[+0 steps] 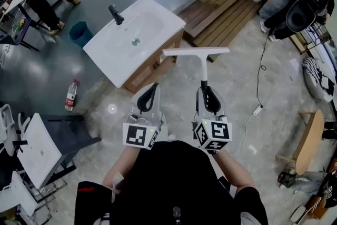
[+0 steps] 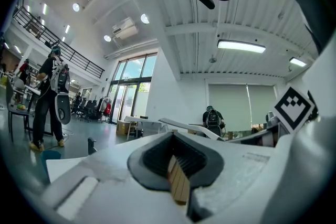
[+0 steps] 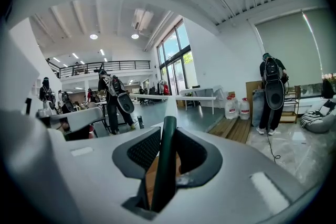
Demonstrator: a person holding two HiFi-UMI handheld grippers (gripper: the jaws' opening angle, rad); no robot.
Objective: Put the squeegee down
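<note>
The squeegee (image 1: 202, 60) is white and T-shaped, with its blade (image 1: 196, 51) crosswise at the far end and a dark handle (image 3: 164, 157). My right gripper (image 1: 207, 93) is shut on that handle and holds it out level in front of me, beside the right corner of a white sink vanity (image 1: 105, 52). In the right gripper view the handle runs straight between the pads (image 3: 140, 152), with the blade (image 3: 173, 97) beyond. My left gripper (image 1: 149, 95) hovers by the vanity's near edge, shut with nothing in it (image 2: 176, 139).
A black faucet (image 1: 116, 14) stands on the vanity top. A wooden pallet (image 1: 221, 13) lies beyond it. On the floor are a water bottle (image 1: 70, 95), a cable with a power strip (image 1: 257, 110) and a teal bin (image 1: 80, 33). People stand at both far corners.
</note>
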